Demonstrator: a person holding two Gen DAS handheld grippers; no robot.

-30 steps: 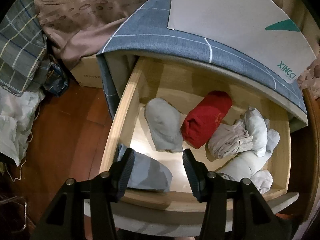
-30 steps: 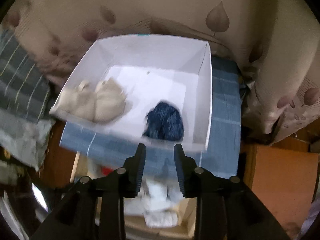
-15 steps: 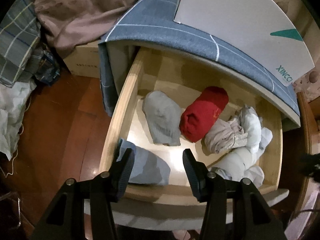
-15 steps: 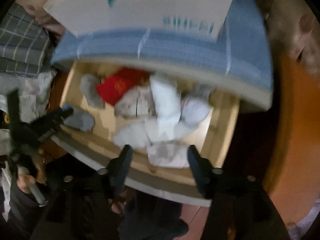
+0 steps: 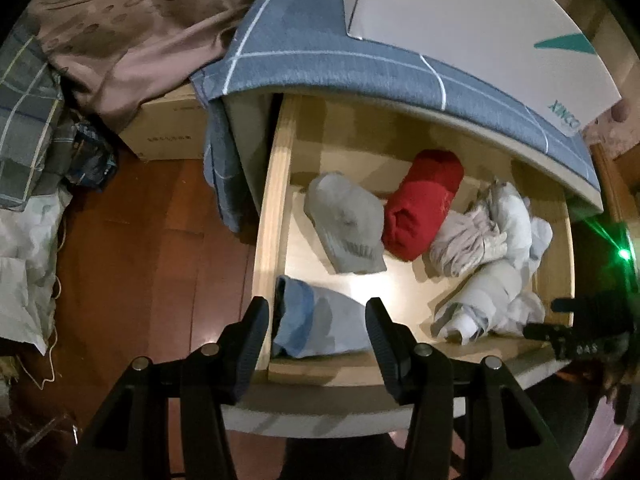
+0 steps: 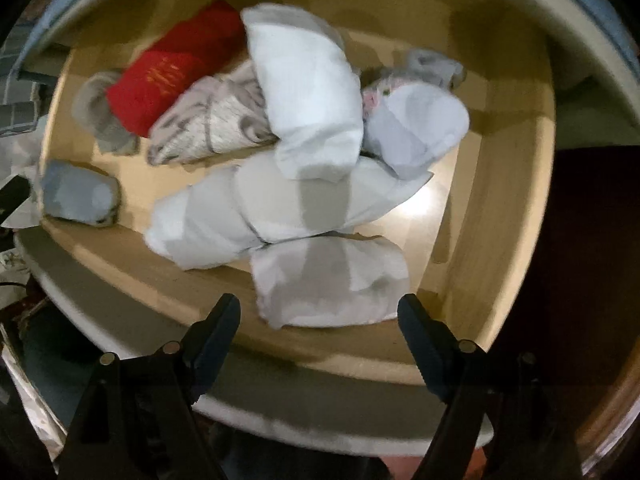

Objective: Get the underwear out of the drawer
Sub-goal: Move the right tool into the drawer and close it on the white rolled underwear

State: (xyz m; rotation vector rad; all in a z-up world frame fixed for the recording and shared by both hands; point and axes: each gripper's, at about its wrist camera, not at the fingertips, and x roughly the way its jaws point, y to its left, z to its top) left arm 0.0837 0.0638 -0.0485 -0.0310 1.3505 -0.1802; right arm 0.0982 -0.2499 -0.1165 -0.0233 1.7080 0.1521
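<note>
Drawer [image 5: 276,216]: pulled open, pale wood, with rolled underwear lying loose on its floor; the front rail is nearest both cameras.
Left gripper [image 5: 316,322]: hangs over the near left corner of the drawer, fingers spread and holding nothing; the blue-grey roll [image 5: 320,330] shows between them in the left wrist view, below the tips and not pinched.
Right gripper [image 6: 319,320]: points down over the near right part of the drawer, jaws opening, nothing pressed between the pads; the nearest white roll [image 6: 332,280] lies below the gap, against the front rail.
Red roll [image 5: 424,204]: towards the far side, middle of the drawer, touching the grey roll [image 5: 346,228] on its left.
Patterned beige roll [image 6: 212,124]: just right of the red one, partly under a white roll [image 6: 308,100] that lies across it.
White pile: several more white and pale grey rolls heaped on the right half, one long one [image 6: 272,208] lying crosswise in the middle.
Cabinet top: covered by a blue checked cloth [image 5: 320,48], with a white box [image 5: 472,28] printed with a green triangle resting on it.
Floor [image 5: 152,248]: reddish wood to the left of the drawer, with a cardboard box [image 5: 168,132] and crumpled bedding [image 5: 140,28] beyond.
Blur: the right wrist view is smeared, so fine fabric detail cannot be told.
</note>
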